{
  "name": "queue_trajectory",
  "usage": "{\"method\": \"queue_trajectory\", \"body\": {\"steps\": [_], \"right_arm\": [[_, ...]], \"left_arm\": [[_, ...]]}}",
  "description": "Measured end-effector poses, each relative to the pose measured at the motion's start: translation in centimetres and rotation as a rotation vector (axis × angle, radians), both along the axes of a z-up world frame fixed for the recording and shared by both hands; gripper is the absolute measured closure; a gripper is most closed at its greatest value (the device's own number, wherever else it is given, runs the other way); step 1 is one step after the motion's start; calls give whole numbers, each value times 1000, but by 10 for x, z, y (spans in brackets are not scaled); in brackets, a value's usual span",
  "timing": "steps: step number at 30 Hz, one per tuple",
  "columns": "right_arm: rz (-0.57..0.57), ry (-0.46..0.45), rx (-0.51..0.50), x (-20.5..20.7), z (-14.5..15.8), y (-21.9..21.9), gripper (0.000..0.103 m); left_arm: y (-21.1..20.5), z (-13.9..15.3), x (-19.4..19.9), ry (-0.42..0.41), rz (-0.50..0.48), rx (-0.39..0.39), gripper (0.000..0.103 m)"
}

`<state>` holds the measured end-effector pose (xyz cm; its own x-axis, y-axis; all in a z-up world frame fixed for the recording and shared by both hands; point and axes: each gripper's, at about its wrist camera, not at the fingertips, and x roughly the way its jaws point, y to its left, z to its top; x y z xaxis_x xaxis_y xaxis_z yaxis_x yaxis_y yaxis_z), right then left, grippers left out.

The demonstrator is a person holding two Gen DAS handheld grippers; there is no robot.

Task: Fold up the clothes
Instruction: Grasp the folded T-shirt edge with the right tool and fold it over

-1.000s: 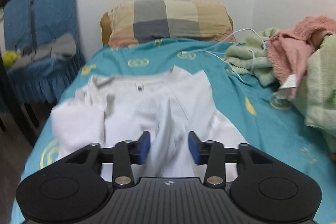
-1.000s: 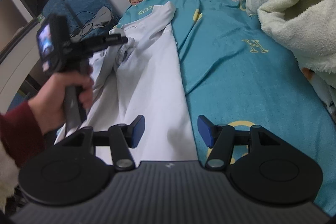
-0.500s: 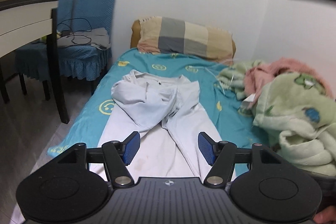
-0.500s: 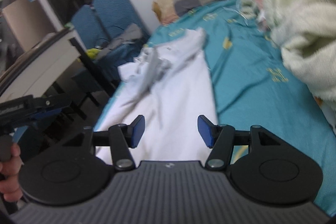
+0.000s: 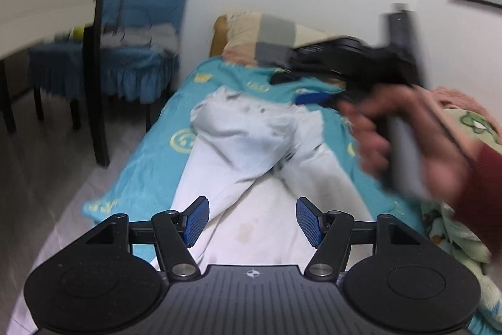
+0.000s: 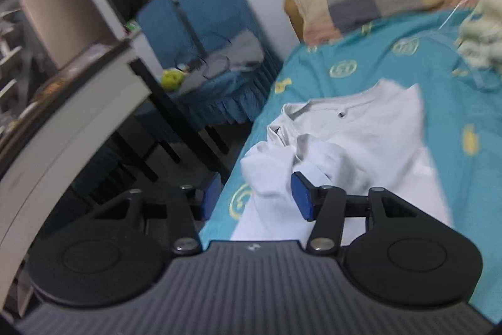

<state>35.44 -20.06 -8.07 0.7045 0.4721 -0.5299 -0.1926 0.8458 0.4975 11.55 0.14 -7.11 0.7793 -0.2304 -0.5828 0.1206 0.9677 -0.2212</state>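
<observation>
White trousers [image 5: 251, 146] lie spread on the teal bedsheet [image 5: 150, 165], waist towards the pillow and one leg doubled back over the top. My left gripper [image 5: 252, 209] hovers above the lower legs, open, with nothing between its blue pads. A person's hand [image 5: 392, 143] in a dark red sleeve holds the other, blurred gripper over the waist at the right. In the right wrist view my right gripper [image 6: 254, 193] hangs above the bed's left edge beside the trousers [image 6: 360, 143]. Its jaws are closing with nothing between them.
A plaid pillow [image 5: 269, 36] lies at the bed's head. Green and pink blankets [image 5: 464, 121] are heaped on the right. Blue-covered chairs [image 6: 213, 30] and a white desk with dark legs [image 5: 47, 2] stand left of the bed. A white cable [image 6: 455, 18] runs across the sheet.
Both grippers have drawn back and up from the trousers. The left jaws have widened off the cloth. The right gripper has swung left over the waist, its jaws narrower.
</observation>
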Motion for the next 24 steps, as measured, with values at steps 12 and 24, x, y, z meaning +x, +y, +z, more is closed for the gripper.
{"method": "queue_trajectory", "body": {"steps": [12,24], "right_arm": [[-200,245,-58,133,-89,42,94],[-441,-29,-50,118,-48,-30,99]], "left_arm": [[43,-24,25,81,40,-127,39],[34,-17,8,75,35,-102,39]]}}
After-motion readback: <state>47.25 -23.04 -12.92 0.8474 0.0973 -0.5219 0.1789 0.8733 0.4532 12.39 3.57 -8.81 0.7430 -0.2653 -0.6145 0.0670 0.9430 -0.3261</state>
